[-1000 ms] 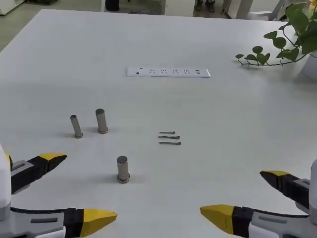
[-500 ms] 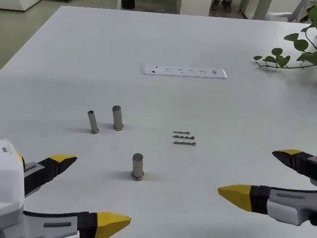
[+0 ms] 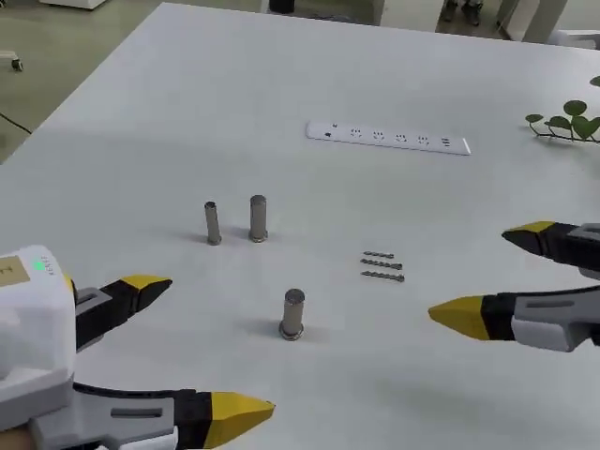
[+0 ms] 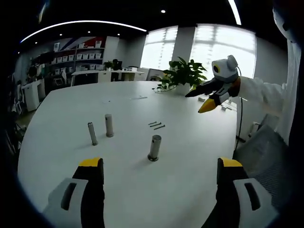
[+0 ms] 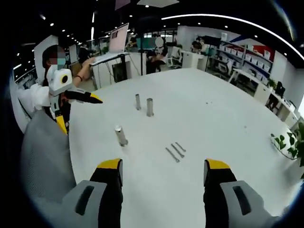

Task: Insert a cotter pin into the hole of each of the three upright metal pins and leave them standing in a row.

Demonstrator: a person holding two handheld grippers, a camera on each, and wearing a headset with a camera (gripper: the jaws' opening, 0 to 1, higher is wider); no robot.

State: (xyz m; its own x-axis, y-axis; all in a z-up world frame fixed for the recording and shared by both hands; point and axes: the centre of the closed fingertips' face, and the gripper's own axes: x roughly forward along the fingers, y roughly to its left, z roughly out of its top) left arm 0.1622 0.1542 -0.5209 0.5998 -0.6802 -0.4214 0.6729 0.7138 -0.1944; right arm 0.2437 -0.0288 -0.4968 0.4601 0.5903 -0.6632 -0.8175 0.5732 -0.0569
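- The left gripper (image 3: 216,345) sits at 7 o'clock in the head view, low over the white table (image 3: 141,141). Its yellow-tipped jaws are spread wide and hold nothing.
- The right gripper (image 3: 469,274) is at 4 o'clock in that view, also gaping wide and empty, and it points toward the middle of the table.
- Three metal pins stand upright on their bases. The thin pin (image 3: 213,223) and the thicker pin (image 3: 258,218) stand just beside each other. The near pin (image 3: 292,313) stands apart from them, at their 5 o'clock, so the three form no row.
- Three cotter pins (image 3: 382,265) lie flat and parallel, close together, at 2 o'clock from the near pin and near the right gripper's tips.
- In the left gripper view the near pin (image 4: 154,148) stands just ahead, between the jaws, with the right gripper (image 4: 193,103) at 2 o'clock.
- In the right gripper view the cotter pins (image 5: 175,151) lie straight ahead, with the left gripper (image 5: 82,118) at 10 o'clock.
- A power strip (image 3: 387,138) lies at 12 o'clock beyond the pins, and a plant (image 3: 567,127) is at 2 o'clock.
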